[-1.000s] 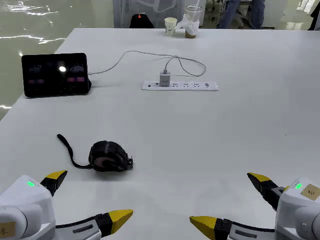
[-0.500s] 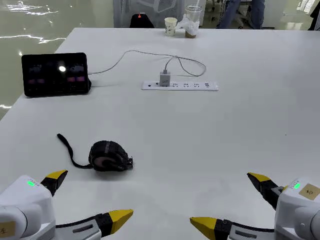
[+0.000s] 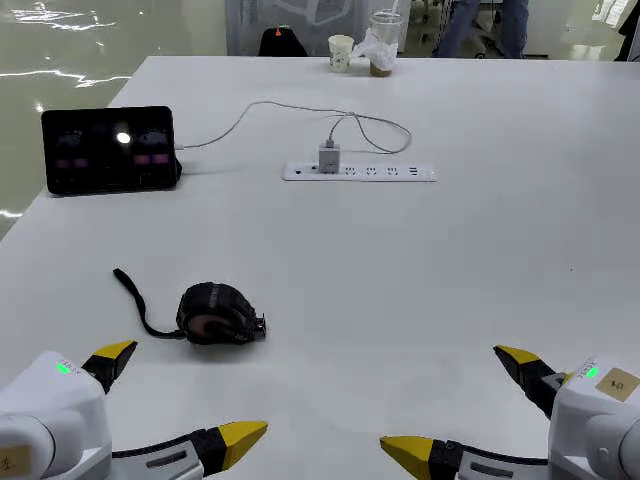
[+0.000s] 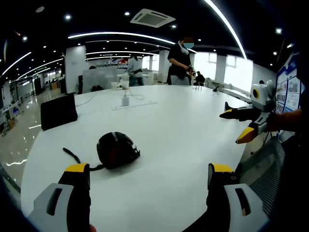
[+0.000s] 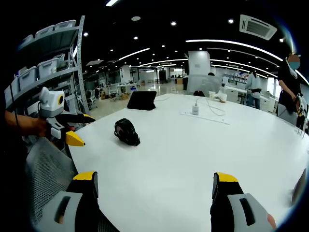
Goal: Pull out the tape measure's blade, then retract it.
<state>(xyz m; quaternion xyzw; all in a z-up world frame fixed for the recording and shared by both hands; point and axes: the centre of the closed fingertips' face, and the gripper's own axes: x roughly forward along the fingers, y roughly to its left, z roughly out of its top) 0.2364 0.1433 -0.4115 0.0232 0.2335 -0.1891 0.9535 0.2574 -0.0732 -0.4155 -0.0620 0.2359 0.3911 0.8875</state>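
Currently, the tape measure [image 3: 218, 313] lies on the bench [image 3: 480, 250], near-left, blade wound in, its black strap [image 3: 140, 305] trailing left. The left gripper [image 3: 183, 392] and right gripper [image 3: 452, 398] hover at the near edge, well apart from it, both sets of jaws spread wide and holding nothing. The left gripper view adds a person [image 4: 181, 60] standing at the far end; the right gripper view adds shelving with bins [image 5: 46, 72] on the left. Farther back sit a dark tablet [image 3: 110, 148], a power strip [image 3: 360, 171] with a charger [image 3: 329, 157] and cable [image 3: 260, 108], and a paper cup [image 3: 341, 52]. Open bench separates jaws and tape measure.
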